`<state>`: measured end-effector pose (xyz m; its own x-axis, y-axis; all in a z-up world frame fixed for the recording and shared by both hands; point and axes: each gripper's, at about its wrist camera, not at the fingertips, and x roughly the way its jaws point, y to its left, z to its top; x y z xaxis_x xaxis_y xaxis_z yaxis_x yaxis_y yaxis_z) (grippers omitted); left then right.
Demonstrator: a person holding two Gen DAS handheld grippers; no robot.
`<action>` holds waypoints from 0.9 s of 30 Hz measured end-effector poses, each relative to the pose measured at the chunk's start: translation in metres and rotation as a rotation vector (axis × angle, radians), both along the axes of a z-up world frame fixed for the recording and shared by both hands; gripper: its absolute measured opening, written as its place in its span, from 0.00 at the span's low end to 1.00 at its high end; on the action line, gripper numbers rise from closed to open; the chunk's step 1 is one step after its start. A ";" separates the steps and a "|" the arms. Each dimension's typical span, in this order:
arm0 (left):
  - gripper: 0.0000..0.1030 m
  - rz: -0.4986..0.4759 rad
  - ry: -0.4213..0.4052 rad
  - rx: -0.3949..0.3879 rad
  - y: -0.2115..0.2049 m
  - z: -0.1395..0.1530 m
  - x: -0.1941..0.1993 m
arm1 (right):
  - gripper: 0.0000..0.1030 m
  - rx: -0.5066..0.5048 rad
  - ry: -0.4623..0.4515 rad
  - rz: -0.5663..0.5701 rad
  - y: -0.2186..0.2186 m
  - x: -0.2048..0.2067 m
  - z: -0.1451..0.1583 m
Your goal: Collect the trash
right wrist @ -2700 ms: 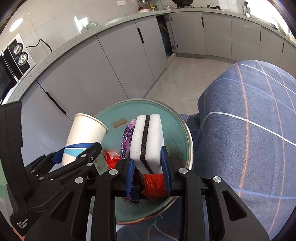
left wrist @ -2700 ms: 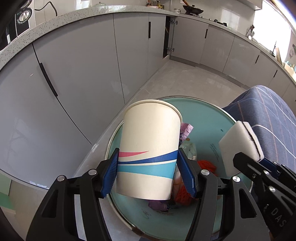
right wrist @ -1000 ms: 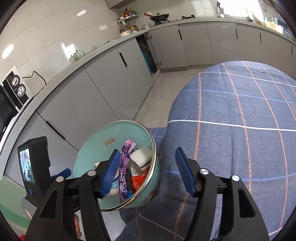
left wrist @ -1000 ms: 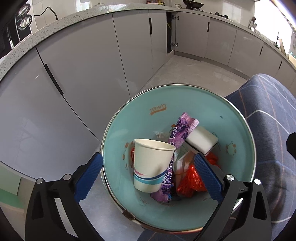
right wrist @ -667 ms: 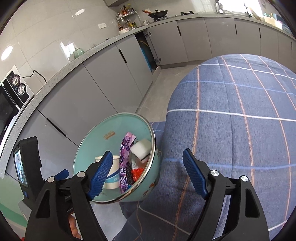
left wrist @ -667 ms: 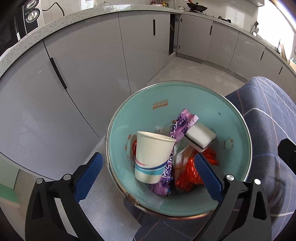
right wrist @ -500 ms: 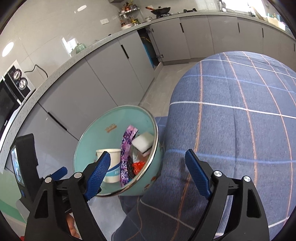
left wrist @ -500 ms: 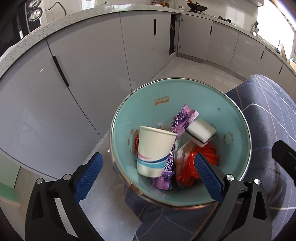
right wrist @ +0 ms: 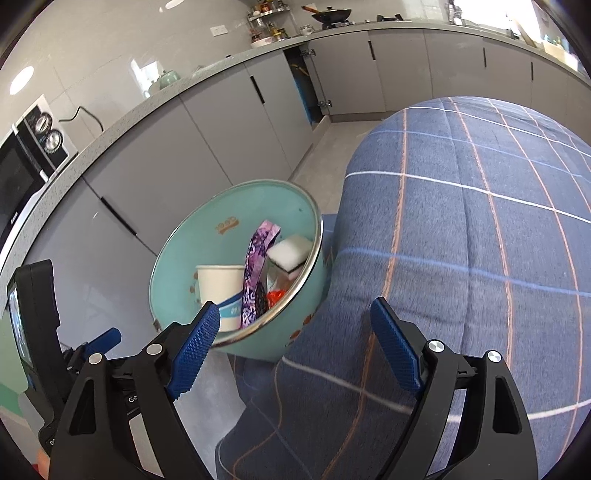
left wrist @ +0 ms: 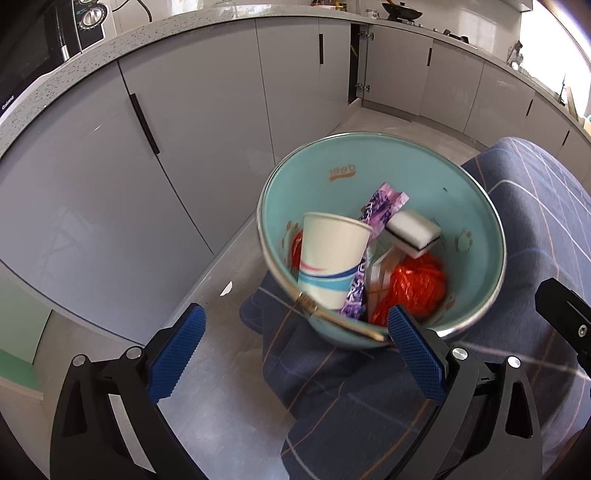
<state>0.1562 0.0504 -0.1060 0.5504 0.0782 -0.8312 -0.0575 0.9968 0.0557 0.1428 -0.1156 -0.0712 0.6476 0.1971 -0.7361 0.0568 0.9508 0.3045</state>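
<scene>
A teal enamel basin [left wrist: 424,173] [right wrist: 207,251] sits at the edge of a blue plaid cloth [left wrist: 524,206] [right wrist: 461,221]. Inside stand a white paper cup [left wrist: 328,258] [right wrist: 218,284], a purple wrapper [left wrist: 380,203] [right wrist: 258,254], a white sponge with a black stripe [left wrist: 413,232] [right wrist: 290,251] and red plastic netting [left wrist: 417,284] [right wrist: 275,295]. My left gripper [left wrist: 295,350] is open and empty, in front of and left of the basin. My right gripper [right wrist: 295,339] is open and empty, in front of the basin, over the cloth.
Grey kitchen cabinets [left wrist: 221,92] [right wrist: 229,122] with black handles run behind under a speckled counter. A microwave [right wrist: 22,166] stands at the left on it. A pan [right wrist: 325,14] sits on the far hob. Grey tiled floor [left wrist: 229,277] lies left of the cloth.
Both grippers let go of the cup and the sponge, which now lie in the basin. Both have since opened wide and drawn back from the basin.
</scene>
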 end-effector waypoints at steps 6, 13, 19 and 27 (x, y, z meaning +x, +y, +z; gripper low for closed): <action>0.94 0.005 0.010 -0.007 0.007 0.000 -0.018 | 0.83 -0.012 0.002 0.020 0.007 -0.014 0.000; 0.94 0.007 0.012 0.000 0.012 0.000 -0.041 | 0.83 -0.025 0.003 0.048 0.016 -0.032 0.003; 0.94 0.005 0.006 0.002 0.016 0.003 -0.065 | 0.84 -0.031 -0.013 0.059 0.023 -0.051 0.012; 0.94 -0.005 -0.007 -0.020 0.024 0.009 -0.090 | 0.84 -0.061 -0.013 0.103 0.038 -0.076 0.017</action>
<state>0.0658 0.0742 -0.0966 0.5569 0.0590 -0.8285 -0.0531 0.9980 0.0353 0.0671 -0.0778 -0.0547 0.6356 0.2180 -0.7406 -0.0454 0.9682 0.2460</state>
